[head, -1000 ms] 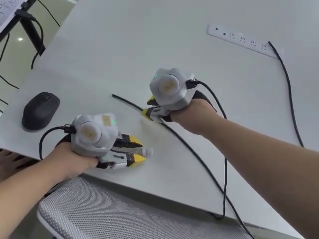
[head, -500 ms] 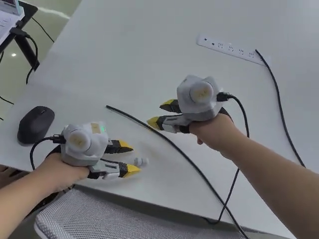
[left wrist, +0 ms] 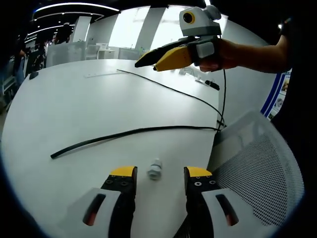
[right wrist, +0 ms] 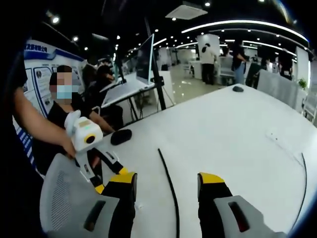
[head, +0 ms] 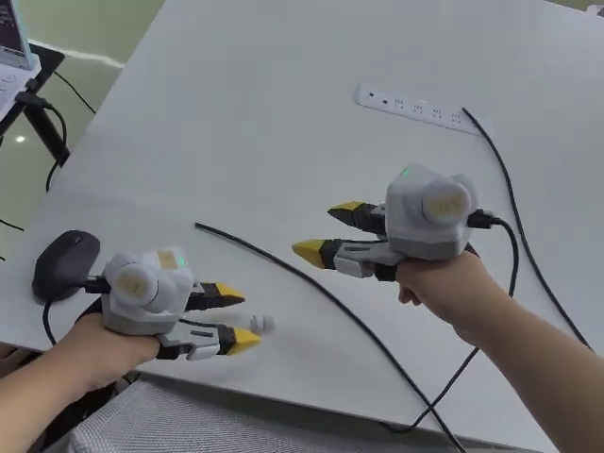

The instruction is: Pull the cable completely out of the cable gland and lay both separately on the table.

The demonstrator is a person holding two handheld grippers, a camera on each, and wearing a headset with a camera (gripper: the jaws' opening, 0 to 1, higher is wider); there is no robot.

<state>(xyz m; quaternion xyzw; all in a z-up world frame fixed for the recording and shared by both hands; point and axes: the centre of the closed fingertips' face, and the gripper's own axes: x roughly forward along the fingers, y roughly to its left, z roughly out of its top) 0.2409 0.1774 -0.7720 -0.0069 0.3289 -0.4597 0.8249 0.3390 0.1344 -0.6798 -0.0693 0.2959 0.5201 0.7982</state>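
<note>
Nearest, below the table edge, the mesh back of a chair [head: 189, 415] is seen. Just beyond it, the left gripper [head: 238, 317] is held low over the white table [head: 236, 113], its jaws spread with nothing gripped. The small white cable gland [head: 262, 325] is laid on the table just past the yellow tips, in line with the gap and touched by neither jaw. The black cable [head: 321, 289] is laid apart from the gland, running from its free end near the middle of the table back to the near edge. Beyond the cable, the right gripper [head: 315, 229] is held raised above the table, its jaws spread and empty. One second earlier it was lowered onto the cable with its jaws drawn together, and the gland lay at the left gripper's tips. Since then the right gripper has been lifted clear, and the cable has been left where it lay. Farther left a black mouse [head: 61, 262] is seen, and at the far side a white power strip [head: 415, 109].
</note>
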